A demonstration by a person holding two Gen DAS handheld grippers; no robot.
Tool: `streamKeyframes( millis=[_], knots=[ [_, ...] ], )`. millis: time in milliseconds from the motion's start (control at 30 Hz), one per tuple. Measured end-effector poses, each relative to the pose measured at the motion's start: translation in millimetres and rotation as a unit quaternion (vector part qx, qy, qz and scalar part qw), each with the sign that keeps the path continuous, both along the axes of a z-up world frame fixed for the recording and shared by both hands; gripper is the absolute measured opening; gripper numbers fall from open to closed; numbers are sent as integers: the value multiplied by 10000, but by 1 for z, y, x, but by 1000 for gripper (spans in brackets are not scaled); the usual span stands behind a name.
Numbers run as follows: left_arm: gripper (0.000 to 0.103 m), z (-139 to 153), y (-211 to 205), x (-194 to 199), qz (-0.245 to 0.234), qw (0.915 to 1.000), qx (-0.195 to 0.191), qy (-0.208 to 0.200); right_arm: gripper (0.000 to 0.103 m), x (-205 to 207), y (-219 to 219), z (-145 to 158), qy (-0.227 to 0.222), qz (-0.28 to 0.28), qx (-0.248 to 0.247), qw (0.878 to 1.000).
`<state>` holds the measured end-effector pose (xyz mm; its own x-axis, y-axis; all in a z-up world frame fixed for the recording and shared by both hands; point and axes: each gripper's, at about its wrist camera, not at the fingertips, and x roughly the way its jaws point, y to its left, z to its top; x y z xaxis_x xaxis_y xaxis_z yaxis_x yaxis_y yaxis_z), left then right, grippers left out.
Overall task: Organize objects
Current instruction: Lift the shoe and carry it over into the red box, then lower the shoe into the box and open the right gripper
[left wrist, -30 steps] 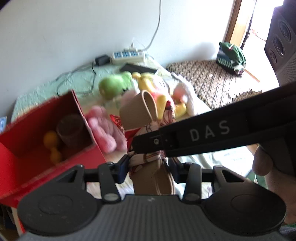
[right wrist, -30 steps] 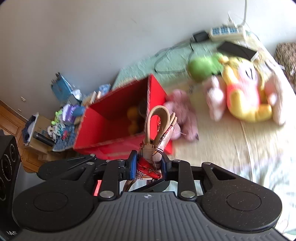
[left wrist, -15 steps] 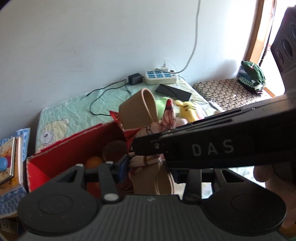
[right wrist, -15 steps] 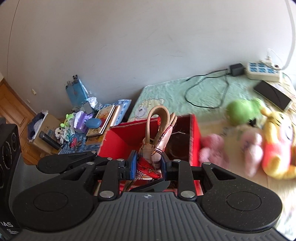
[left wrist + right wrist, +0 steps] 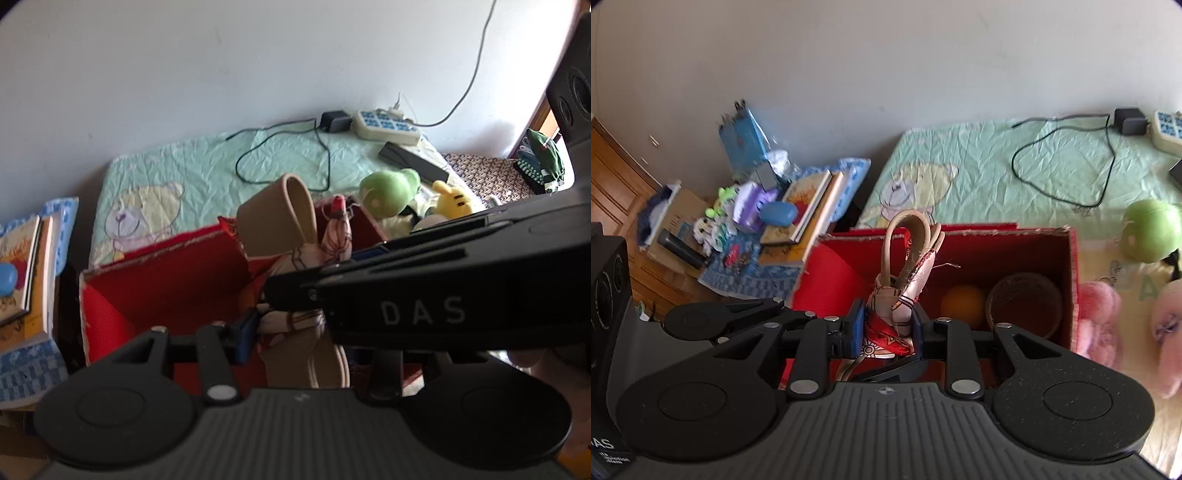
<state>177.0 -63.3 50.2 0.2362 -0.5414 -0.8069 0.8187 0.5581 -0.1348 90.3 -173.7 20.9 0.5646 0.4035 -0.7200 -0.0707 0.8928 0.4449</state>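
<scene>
Both grippers pinch one bag: the right gripper clamps its red-and-pink cloth, the left gripper its lower part. The bag hangs over the red box holding an orange ball and brown cup. "DAS" marks the right gripper's side.

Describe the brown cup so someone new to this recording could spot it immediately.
Start at the pale green bed sheet with the bear print, then find the open red cardboard box resting on it. The brown cup stands in the box's right end, mouth up, beside an orange ball. It is the only dark, round, hollow thing in the box.
</scene>
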Motion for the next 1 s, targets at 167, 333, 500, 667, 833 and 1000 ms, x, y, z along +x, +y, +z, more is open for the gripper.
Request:
streamKeyframes(
  millis=[167,333,500,667,833,1000],
  knots=[
    [44,-29,1,19,94,9993,224,292,28,20,14,-27,374,207,-144,9990],
    [44,-61,5,34,243,9969,408,628,28,39,29,-53,715,539,-331,9954],
    [44,-82,5,48,358,9936,617,881,28,55,35,-71,999,684,-377,9919],
    [45,-98,1,57,423,9895,810,1117,28,66,39,-87,1271,762,-451,9879],
    [45,-102,-1,60,383,9878,864,1238,28,71,39,-99,1463,730,-486,9853],
    [44,-101,3,62,488,9867,821,1315,29,72,36,-108,1648,658,-551,9826]
  ],
)
